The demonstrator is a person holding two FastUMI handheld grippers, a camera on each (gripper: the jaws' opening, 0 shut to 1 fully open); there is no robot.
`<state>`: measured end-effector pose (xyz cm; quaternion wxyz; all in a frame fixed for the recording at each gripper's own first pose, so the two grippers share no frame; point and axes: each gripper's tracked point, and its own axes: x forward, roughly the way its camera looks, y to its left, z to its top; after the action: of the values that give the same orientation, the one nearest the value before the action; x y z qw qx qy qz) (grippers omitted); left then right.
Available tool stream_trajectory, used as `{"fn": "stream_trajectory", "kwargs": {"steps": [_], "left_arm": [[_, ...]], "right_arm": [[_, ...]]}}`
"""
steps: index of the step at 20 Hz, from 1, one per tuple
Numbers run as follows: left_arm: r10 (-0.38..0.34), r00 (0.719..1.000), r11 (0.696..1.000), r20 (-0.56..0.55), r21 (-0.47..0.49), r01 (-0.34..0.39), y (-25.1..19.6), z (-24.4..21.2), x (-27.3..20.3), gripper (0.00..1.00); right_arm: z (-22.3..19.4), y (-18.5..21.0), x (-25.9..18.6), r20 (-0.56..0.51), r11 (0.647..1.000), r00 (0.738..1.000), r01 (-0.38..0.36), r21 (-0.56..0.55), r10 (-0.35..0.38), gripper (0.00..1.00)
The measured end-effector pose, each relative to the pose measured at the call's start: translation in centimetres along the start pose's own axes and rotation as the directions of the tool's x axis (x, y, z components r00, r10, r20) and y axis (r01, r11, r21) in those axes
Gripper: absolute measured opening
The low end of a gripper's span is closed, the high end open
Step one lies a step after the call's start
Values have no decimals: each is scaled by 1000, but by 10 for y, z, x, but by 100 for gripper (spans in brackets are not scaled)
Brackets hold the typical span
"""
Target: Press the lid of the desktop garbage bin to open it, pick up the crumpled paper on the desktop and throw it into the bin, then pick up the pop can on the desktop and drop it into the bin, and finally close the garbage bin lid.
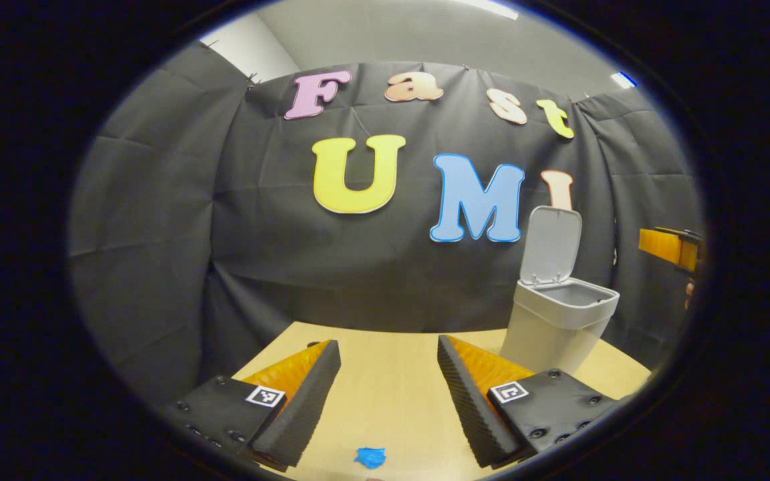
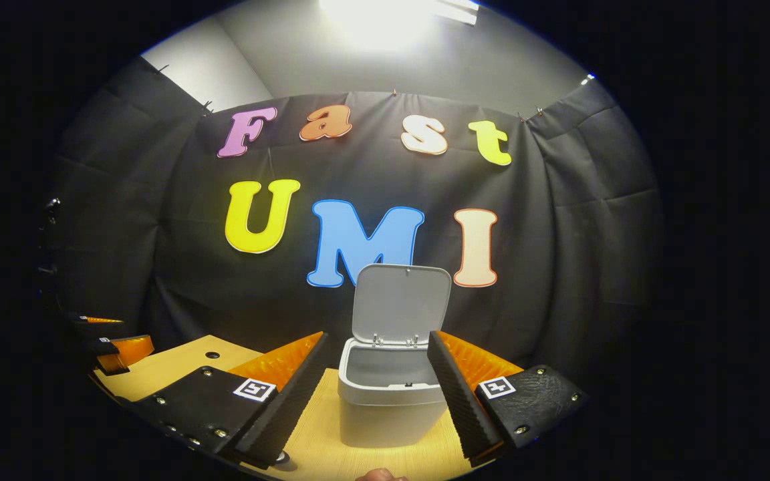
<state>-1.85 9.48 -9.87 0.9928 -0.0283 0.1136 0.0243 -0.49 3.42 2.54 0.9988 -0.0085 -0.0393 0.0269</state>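
Blue crumpled paper [image 1: 370,457] lies on the wooden worktop [image 1: 392,374], very near and just below the gap of the wide-open, empty left gripper [image 1: 388,354], while the open bin [image 1: 559,321] stands farther off to its right.
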Motion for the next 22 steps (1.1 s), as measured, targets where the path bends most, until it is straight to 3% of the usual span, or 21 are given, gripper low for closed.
{"fn": "stream_trajectory", "kwargs": {"steps": [9,11,13,15,16,18,20,21,22], "left_arm": [[-40,982,999,-186,3,41,18,-95,-1,99],[-40,970,999,-238,8,43,16,-123,3,96],[-45,957,999,-286,-4,46,16,-147,5,99],[-38,944,999,-327,-10,37,18,-169,7,99],[-27,936,1000,-350,-6,27,21,-180,9,99],[-11,917,1000,-398,-1,11,24,-200,15,99],[0,899,1000,-438,1,1,27,-220,21,99],[2,890,1000,-457,0,-2,27,-229,23,99],[5,875,1000,-484,-1,-6,28,-239,23,96]], "right_arm": [[-15,4,-18,-46,1000,999,-2,1,2,95],[-16,4,-21,-51,1000,999,5,-8,-5,100],[-19,4,-24,-56,1000,998,10,-9,-11,95],[-20,3,-27,-60,1000,998,20,-9,-20,95],[-20,2,-28,-61,1000,998,24,-11,-25,100],[-22,0,-30,-70,999,997,35,-17,-36,95],[-25,-2,-32,-81,999,996,42,-18,-43,100],[-27,-3,-32,-87,999,995,46,-17,-47,95],[-27,-3,-33,-91,999,995,48,-18,-50,100]]}}
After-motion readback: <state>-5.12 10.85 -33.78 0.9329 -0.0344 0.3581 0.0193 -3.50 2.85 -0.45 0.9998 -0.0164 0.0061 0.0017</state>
